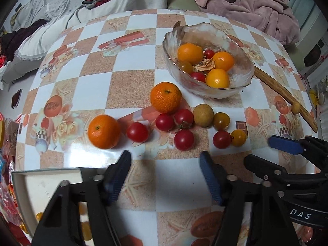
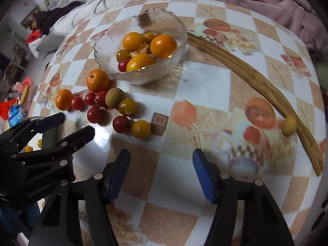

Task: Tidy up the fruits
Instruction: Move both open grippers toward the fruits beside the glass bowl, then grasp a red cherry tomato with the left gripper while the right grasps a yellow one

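Loose fruit lies in a cluster on the table [image 1: 98, 75], just in front of a glass bowl [image 1: 242, 69]. Two mandarins [image 1: 166, 97] sit at the left of the cluster, one beside the bowl's near wall and one further left [image 1: 104, 131]. Red tomatoes [image 1: 183, 139] are scattered between them and to the right, some touching each other. A brown longan [image 1: 203, 115] touches a dull yellow tomato [image 1: 221, 121], and a brighter yellow tomato [image 1: 238, 137] touches a red one at the right end.

The bowl holds three orange fruits [image 2: 163, 45], a few small tomatoes and a scrap of peel; the fruits at the bottom are partly hidden by those on top. A long wooden strip [image 2: 256, 78] runs from behind the bowl toward the table's right edge, with one small yellowish fruit [image 2: 289, 126] against it, blurred.

The left gripper [image 1: 165, 176] hovers near the cluster, its blue-padded fingers wide apart and holding nothing. The right gripper [image 2: 161, 174] is likewise wide and empty, over bare tabletop. A white tray [image 1: 26, 186] at the lower left is cut off by the left gripper; small yellow things in it are hard to identify. A pink blanket [image 1: 246, 2] lies beyond the table.
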`<state>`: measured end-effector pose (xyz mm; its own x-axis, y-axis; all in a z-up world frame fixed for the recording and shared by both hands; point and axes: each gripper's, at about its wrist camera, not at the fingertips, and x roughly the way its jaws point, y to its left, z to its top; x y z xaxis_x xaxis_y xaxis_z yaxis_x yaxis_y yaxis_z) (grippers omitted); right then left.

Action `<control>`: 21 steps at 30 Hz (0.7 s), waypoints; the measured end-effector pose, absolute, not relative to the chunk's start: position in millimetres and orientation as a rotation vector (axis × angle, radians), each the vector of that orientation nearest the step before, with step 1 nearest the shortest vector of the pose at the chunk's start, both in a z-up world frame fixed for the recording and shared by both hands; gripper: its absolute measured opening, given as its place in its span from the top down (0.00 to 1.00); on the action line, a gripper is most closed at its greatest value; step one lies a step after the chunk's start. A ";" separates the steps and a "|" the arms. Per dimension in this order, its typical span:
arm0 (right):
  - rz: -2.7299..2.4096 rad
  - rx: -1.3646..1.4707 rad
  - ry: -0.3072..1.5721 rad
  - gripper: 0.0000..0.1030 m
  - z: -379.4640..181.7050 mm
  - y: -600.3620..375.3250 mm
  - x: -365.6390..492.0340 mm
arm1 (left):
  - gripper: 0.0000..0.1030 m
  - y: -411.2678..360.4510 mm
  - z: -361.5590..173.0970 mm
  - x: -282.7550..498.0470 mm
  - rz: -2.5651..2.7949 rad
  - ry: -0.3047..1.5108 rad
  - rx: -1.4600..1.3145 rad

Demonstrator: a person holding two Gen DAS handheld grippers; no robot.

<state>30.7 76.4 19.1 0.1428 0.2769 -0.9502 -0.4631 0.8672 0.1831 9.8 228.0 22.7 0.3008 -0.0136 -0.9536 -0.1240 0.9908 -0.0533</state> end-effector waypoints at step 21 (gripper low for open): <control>0.666 -0.146 1.304 0.78 16.6 90.4 34.2 | 0.77 217.1 14.9 27.4 0.021 1.266 -0.114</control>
